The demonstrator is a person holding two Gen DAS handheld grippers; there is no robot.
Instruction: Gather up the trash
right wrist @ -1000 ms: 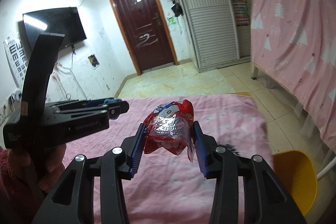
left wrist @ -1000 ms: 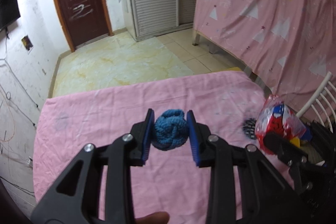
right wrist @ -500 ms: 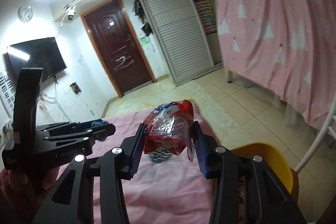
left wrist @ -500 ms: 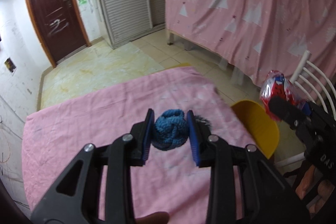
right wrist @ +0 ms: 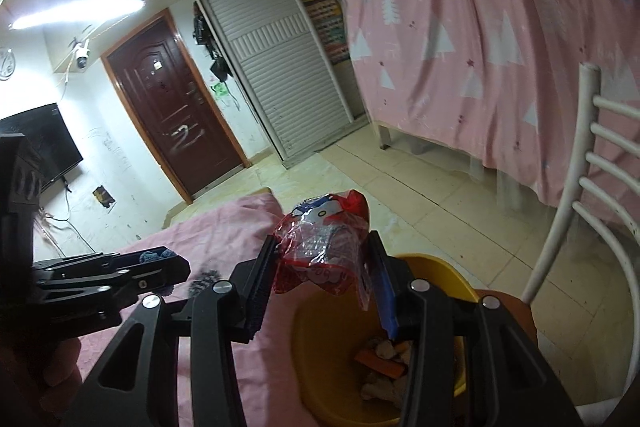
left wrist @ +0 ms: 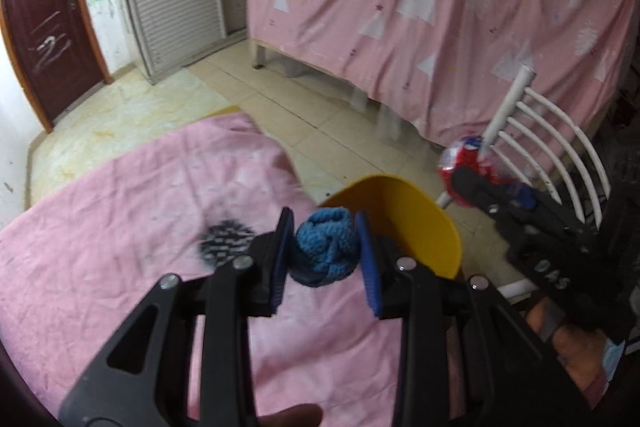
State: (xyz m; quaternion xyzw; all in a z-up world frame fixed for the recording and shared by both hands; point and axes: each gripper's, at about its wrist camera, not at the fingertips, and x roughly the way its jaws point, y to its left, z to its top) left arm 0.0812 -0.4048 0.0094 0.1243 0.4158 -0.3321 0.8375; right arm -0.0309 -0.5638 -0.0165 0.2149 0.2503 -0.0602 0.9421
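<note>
My left gripper point(left wrist: 325, 259) is shut on a blue knitted ball point(left wrist: 325, 250) and holds it above the pink-covered table point(left wrist: 120, 227), near its right edge and beside the yellow bin point(left wrist: 416, 215). My right gripper point(right wrist: 320, 283) is shut on a crumpled red and clear plastic wrapper point(right wrist: 322, 247) and holds it over the rim of the yellow bin point(right wrist: 332, 331), which has scraps in it. The right gripper with the wrapper point(left wrist: 464, 163) shows at the right of the left wrist view. The left gripper point(right wrist: 160, 267) shows at the left of the right wrist view.
A black and white spiky ball point(left wrist: 226, 241) lies on the table next to the left gripper. The bin stands on a white chair point(right wrist: 576, 227) at the table's right edge. A pink draped bed point(left wrist: 440, 7) is beyond, with tiled floor between.
Both grippers have swung to the right with their loads, from over the table's middle to its right edge. The yellow bin has come into view under them.
</note>
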